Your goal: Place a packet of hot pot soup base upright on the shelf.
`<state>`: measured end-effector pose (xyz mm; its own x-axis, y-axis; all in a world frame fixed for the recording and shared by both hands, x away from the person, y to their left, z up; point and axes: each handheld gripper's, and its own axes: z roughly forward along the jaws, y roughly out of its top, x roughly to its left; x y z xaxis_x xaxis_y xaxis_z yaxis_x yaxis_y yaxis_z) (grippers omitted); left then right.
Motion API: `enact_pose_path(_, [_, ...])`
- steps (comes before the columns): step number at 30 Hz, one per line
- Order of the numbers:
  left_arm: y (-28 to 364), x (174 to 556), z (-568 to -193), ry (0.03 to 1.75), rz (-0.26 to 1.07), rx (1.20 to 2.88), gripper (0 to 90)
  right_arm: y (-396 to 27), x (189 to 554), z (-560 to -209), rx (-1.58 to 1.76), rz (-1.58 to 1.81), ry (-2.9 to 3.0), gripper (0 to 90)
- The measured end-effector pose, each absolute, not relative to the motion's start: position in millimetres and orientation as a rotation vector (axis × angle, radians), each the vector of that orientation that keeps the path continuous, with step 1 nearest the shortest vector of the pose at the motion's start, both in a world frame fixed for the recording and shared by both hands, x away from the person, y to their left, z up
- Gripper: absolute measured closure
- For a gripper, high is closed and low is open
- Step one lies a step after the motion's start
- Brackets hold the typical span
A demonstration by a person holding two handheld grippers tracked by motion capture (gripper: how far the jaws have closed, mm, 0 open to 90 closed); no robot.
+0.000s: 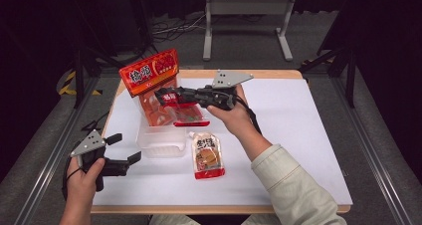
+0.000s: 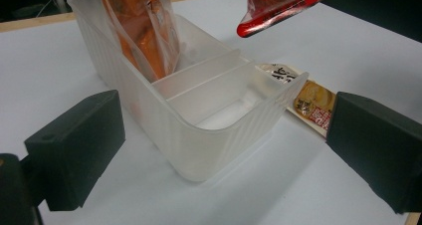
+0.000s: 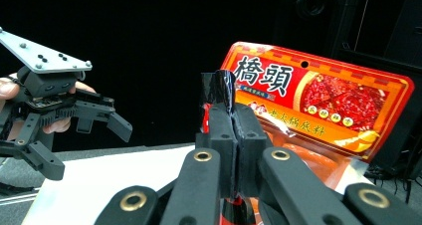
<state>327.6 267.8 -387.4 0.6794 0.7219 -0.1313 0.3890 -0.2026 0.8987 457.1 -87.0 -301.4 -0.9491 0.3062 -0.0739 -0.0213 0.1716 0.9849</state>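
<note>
Fingers of the right gripper [image 1: 166, 96] are pressed fully together on the top edge of a small red flat plastic pouch [image 1: 186, 114], which hangs below them in the air, over the far half of the translucent plastic divided bin [image 1: 160, 148]; in the right gripper view the black pads [image 3: 222, 133] meet with the dark seal of the pouch between them. Just beside it, a large orange-red snack bag with Chinese characters [image 1: 150, 73] already stands upright in the far compartment of the bin. The middle and near compartments look empty in the left gripper view. A third item, a beige spouted sauce pouch with red bottom [image 1: 207, 155], lies flat on the white surface [image 1: 298, 130], touching or almost touching the right side of the bin. The left gripper [image 1: 124, 149] rests low near the left end of the bin, its fingers wide apart and holding nothing. I judge that the step in hand is to place the red pouch into the bin. The next move asks to lower the pouch into a free compartment, keeping its bottom edge inside the walls and away from the big bag, and to let go only when it stands inside.
</note>
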Motion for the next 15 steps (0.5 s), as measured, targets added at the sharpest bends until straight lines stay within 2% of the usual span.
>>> enact_pose_path(15, [271.3, 325.2, -387.8, 0.885, 0.389, 1.817, 2.9, -62.1, 465.5, -309.7, 0.241, 1.86, 2.224, 89.2])
